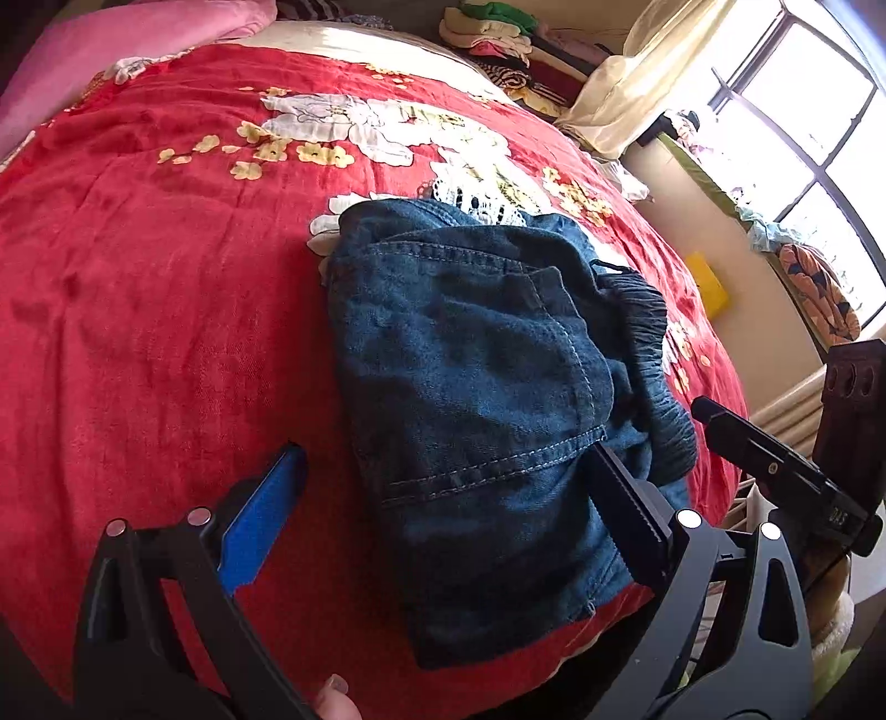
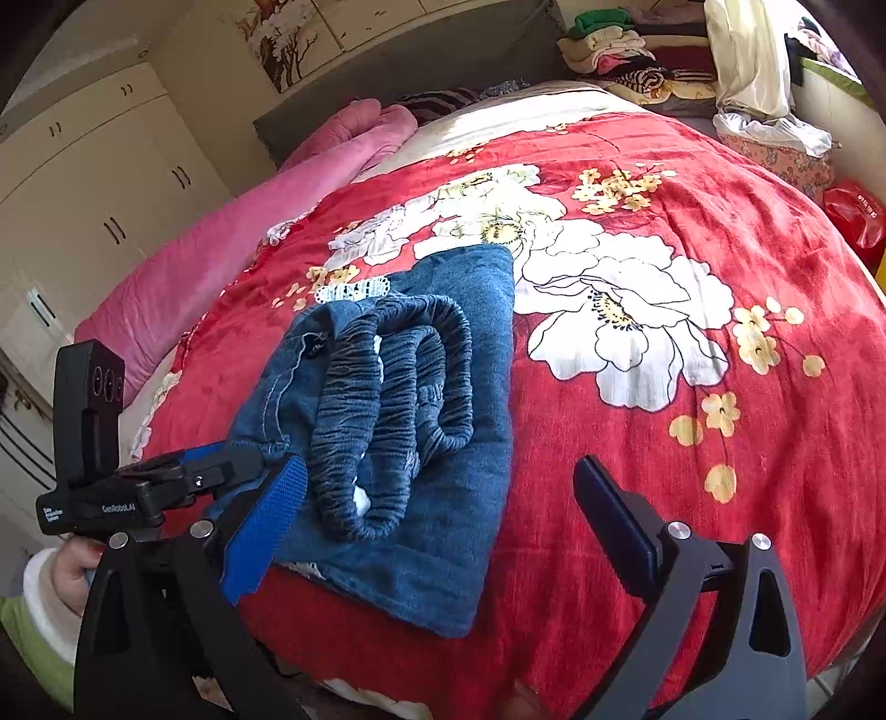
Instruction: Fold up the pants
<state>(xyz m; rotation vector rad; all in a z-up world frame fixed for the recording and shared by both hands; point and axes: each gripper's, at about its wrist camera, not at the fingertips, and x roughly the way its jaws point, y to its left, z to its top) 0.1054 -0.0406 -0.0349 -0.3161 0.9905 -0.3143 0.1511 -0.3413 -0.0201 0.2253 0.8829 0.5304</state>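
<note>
Blue denim pants (image 1: 470, 360) lie folded into a compact bundle on a red floral blanket (image 1: 166, 310). In the right wrist view the pants (image 2: 443, 554) show their gathered elastic waistband (image 2: 398, 399) coiled on top, with a bit of white lace (image 2: 354, 289) at the far edge. My left gripper (image 1: 443, 448) is open; its black finger (image 1: 626, 509) rests over the near right part of the bundle and its blue pad (image 1: 266, 515) is over bare blanket. My right gripper (image 2: 440, 462) is open too, straddling the bundle's near end, holding nothing.
A pink quilt (image 2: 249, 221) lies along the bed's left side, with white wardrobes (image 2: 94, 183) behind it. Stacked folded clothes (image 2: 620, 44) sit at the head of the bed. A red bag (image 2: 853, 216) and a window (image 1: 819, 122) are off the bed's right edge.
</note>
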